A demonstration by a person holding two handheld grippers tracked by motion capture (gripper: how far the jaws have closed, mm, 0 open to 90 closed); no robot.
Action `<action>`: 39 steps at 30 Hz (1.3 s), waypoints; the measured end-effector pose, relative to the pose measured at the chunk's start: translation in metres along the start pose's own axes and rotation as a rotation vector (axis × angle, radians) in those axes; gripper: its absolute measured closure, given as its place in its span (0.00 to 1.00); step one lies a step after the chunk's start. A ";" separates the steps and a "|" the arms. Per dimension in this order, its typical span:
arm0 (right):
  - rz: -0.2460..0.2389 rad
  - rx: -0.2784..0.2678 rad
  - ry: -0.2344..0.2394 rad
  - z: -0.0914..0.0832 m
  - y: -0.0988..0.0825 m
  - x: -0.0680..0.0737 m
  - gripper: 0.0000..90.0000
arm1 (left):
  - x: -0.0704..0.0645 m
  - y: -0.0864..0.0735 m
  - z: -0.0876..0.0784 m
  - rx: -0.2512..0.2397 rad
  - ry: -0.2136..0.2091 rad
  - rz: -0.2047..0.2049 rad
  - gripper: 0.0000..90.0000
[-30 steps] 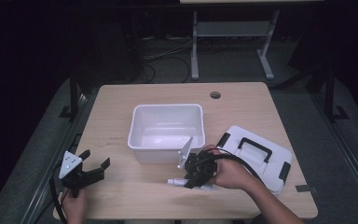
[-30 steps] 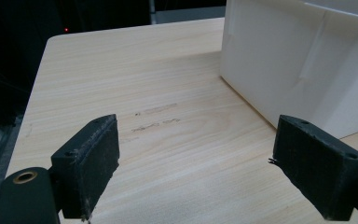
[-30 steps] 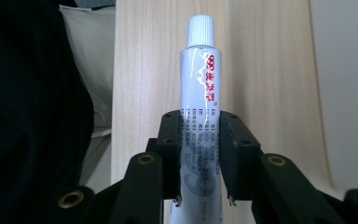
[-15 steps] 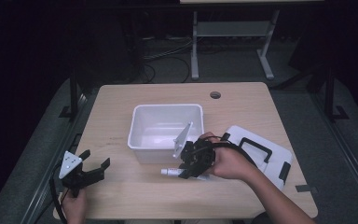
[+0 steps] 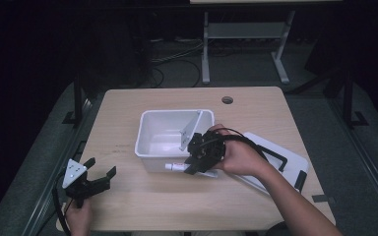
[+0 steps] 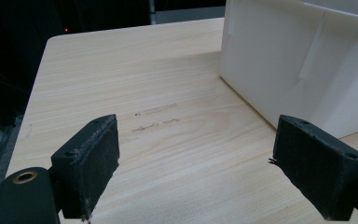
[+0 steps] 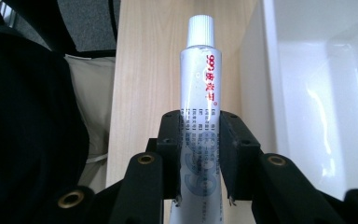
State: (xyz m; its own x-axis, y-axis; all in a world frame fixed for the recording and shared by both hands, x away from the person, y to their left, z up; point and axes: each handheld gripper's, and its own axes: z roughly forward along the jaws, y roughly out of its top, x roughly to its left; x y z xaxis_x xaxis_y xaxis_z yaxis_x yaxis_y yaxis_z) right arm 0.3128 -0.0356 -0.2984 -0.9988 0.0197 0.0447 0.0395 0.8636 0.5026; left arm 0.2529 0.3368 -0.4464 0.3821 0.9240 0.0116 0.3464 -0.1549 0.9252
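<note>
While the left gripper (image 5: pixel 97 183) is resting near the table's (image 5: pixel 275 108) front left corner with its jaws standing wide apart, the right gripper (image 7: pixel 200 158) is clamping a white tube (image 7: pixel 199 88) between its pads, holding it just beside the white bin's (image 5: pixel 147 129) front wall, above the tabletop.

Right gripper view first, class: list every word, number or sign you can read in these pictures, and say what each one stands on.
"999" in red, followed by red Chinese characters too blurred to read: on the white tube clamped in the right gripper.
Rows of small dark print lower on the tube: too small to read.
Large pale blue digits near the tube's lower end: partly hidden by the jaws, unclear.
White bin: no text.
</note>
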 end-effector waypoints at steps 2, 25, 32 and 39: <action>-0.004 -0.001 -0.008 -0.002 0.003 -0.003 0.79 | 0.000 0.000 0.000 -0.001 0.000 0.000 0.15; 0.043 -0.009 -0.031 -0.007 0.021 -0.045 0.79 | 0.001 0.000 0.000 -0.004 0.002 -0.003 0.15; 0.057 -0.003 -0.024 -0.001 0.022 -0.057 0.79 | 0.001 0.000 0.000 -0.002 0.001 0.000 0.15; 0.073 0.018 -0.022 0.007 0.021 -0.065 0.79 | 0.001 0.000 0.000 -0.001 -0.002 -0.003 0.15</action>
State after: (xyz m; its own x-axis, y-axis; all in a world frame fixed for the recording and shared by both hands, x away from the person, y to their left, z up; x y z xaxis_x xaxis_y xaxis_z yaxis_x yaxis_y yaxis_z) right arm 0.3784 -0.0157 -0.2969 -0.9937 0.0937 0.0614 0.1118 0.8682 0.4835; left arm 0.2536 0.3379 -0.4469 0.3825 0.9239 0.0077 0.3466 -0.1512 0.9257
